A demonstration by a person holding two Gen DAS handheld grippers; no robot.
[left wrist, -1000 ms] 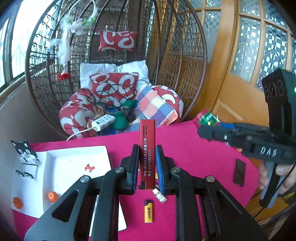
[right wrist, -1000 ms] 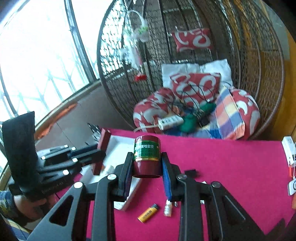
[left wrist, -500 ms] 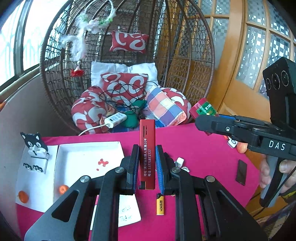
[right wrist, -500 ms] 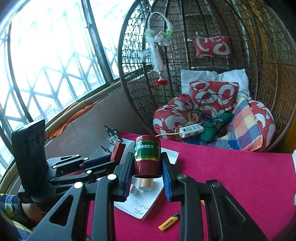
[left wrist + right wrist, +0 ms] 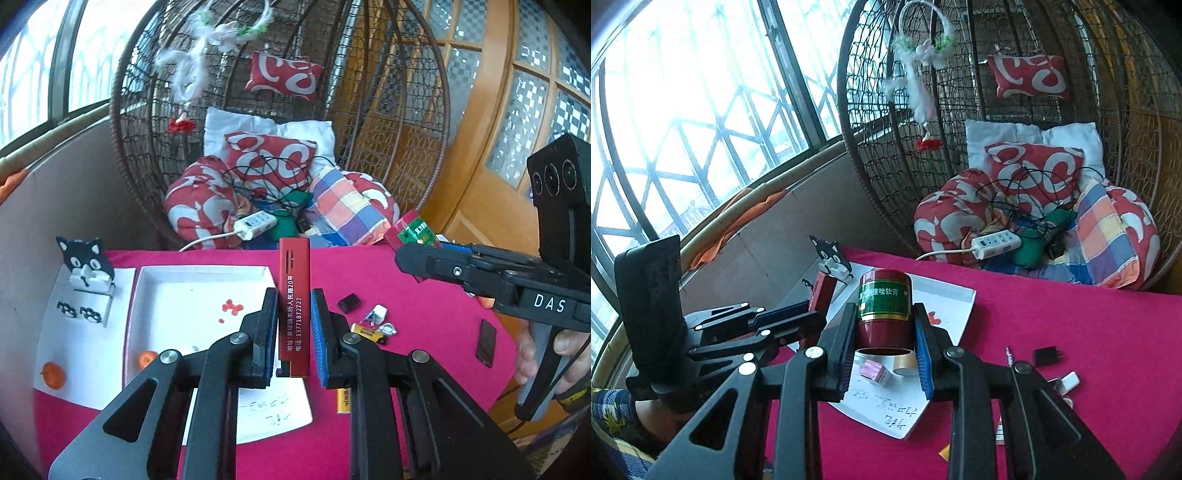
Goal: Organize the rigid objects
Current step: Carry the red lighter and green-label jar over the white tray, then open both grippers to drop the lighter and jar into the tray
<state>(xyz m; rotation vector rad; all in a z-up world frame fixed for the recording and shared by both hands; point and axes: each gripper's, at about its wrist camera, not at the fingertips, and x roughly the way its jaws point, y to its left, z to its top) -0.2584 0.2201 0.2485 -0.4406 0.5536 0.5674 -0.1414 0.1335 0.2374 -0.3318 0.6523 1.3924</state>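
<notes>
My left gripper (image 5: 293, 332) is shut on a flat red bar (image 5: 294, 302) with white print, held upright above the near edge of the white tray (image 5: 147, 295). It also shows at the left of the right wrist view (image 5: 812, 317). My right gripper (image 5: 885, 354) is shut on a dark red jar (image 5: 884, 310) with a green label, held above the tray (image 5: 956, 306). In the left wrist view the right gripper (image 5: 417, 258) is at the right with the jar (image 5: 410, 229) at its tip.
A magenta table (image 5: 424, 317) carries a yellow lighter (image 5: 343, 400), a small black block (image 5: 349, 302), a white clip (image 5: 378, 314) and a black strip (image 5: 485, 343). A cat-shaped stand (image 5: 86, 266) sits left of the tray. A wicker chair (image 5: 280, 110) with cushions stands behind.
Both grippers have swung left toward the white tray while holding their objects. The tray now lies under the jar.
</notes>
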